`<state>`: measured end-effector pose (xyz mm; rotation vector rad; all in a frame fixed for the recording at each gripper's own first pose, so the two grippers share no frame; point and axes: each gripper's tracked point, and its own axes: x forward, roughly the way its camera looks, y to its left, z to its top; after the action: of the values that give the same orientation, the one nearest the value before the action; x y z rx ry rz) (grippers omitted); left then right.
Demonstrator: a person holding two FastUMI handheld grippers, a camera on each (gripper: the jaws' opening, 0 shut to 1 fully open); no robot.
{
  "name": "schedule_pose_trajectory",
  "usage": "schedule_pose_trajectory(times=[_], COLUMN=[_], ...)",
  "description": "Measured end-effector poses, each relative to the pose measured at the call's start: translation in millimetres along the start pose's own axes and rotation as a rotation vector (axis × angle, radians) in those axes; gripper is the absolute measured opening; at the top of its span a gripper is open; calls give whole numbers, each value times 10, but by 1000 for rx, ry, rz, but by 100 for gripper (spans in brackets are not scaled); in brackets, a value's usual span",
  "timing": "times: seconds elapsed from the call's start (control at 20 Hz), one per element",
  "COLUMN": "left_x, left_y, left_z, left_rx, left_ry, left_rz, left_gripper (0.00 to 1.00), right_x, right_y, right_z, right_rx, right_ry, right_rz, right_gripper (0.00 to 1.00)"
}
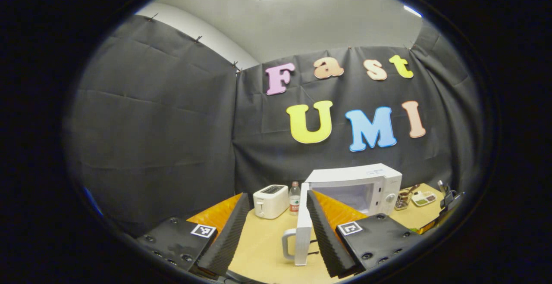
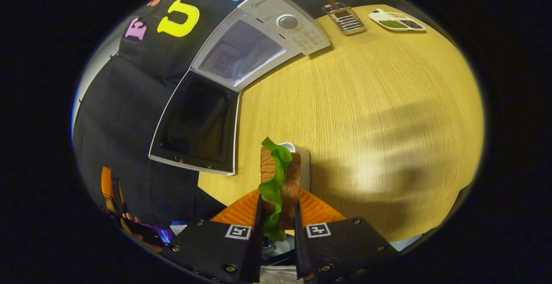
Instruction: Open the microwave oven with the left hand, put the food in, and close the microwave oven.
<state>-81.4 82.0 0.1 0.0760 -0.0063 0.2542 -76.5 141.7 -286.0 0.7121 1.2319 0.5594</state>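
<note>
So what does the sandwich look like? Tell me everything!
The sandwich has two brown toasted-looking slices with a frilly green lettuce leaf between them, sticking out at the top and bottom. It stands on edge, pinched from both sides by the right tool, which holds it above the wooden table. A white plate sits just behind it. The white microwave waits ahead with its door swung open.

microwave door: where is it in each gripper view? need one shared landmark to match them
Left gripper view: the open microwave door stands edge-on at lower centre, handle toward the camera, between the left gripper fingers.
Right gripper view: door swung open at centre-left, dark inner face showing.
Shared landmark: the microwave dial panel.
</note>
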Motion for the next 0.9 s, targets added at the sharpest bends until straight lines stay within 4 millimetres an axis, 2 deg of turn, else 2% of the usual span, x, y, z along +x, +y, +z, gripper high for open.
schedule_pose_trajectory(times=[0.1, 0.15, 0.25, 0.45, 0.65, 0.9], left_x=[15, 27, 59, 244, 577, 1093], left_y=[-5, -14, -40, -70, -42, 212], left_z=[52, 81, 112, 147, 108, 75], left_rx=[4, 2, 3, 9, -7, -21], left_ry=[-7, -9, -15, -37, -47, -53], left_rz=[7, 4, -5, -41, -89, -133], left_gripper=[86, 86, 87, 88, 88, 88], right_x=[-61, -95, -136, -103, 79, 466], right_y=[95, 148, 267, 554, 902, 1198], right_z=[58, 108, 225, 506, 854, 1262], right_rx=[14, 19, 24, -5, 13, 84], right_ry=[-8, -20, -49, -131, -240, -360], right_rz=[35, 51, 72, 106, 151, 168], right_gripper=[31, 28, 32, 32, 32, 31])
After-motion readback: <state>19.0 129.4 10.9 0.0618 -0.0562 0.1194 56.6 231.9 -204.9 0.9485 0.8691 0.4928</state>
